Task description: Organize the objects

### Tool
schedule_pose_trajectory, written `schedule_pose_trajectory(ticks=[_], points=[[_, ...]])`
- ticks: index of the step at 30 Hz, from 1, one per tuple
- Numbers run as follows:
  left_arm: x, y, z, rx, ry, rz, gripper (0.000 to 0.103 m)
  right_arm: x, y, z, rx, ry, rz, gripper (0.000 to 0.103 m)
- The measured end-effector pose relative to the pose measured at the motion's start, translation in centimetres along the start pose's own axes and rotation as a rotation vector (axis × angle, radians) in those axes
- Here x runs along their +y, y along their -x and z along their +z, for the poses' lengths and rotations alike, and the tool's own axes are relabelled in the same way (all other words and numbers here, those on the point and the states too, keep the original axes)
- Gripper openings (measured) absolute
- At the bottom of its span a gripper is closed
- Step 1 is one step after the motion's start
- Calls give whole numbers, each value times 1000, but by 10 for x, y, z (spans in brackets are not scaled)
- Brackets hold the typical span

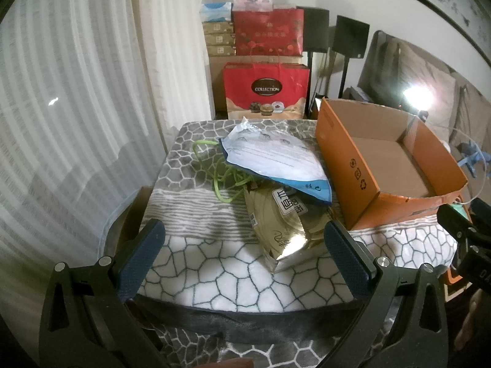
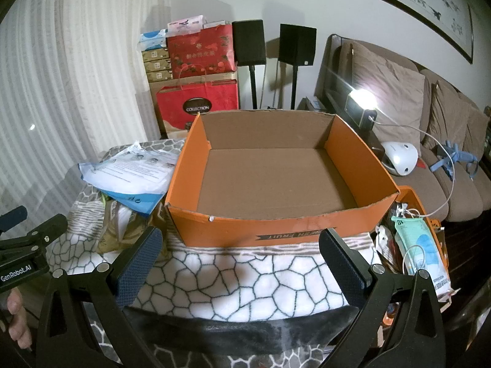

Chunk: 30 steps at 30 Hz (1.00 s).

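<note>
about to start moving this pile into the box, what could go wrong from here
1. The white and blue plastic bag lies on the gold foil packet; lifting either may drag the other.
2. The tangled green cord could snag and pull loose.
3. The empty orange cardboard box may slide on the patterned blanket.

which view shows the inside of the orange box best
The right wrist view: the orange box faces the camera, its whole bare floor visible. The left wrist view shows it obliquely at the right, with its floor partly hidden.
</note>
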<state>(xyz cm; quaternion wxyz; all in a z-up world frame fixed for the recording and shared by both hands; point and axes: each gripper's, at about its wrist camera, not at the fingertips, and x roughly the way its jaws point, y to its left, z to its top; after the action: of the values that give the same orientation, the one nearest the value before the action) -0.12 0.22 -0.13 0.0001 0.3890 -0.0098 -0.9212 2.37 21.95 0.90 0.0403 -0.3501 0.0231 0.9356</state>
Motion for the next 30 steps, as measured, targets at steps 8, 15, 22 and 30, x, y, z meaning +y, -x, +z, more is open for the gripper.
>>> schedule_pose_trajectory(ticks=[8, 15, 22, 30], points=[[0, 0, 0, 1, 0, -1, 103, 0, 0, 0, 0, -1, 0, 103], [0, 0, 0, 0, -1, -3, 103, 0, 0, 0, 0, -1, 0, 103], [0, 0, 0, 1, 0, -2, 103, 1, 0, 0, 0, -2, 2, 103], [0, 0, 0, 1, -1, -3, 103, -3, -1, 0, 1, -3, 1, 103]])
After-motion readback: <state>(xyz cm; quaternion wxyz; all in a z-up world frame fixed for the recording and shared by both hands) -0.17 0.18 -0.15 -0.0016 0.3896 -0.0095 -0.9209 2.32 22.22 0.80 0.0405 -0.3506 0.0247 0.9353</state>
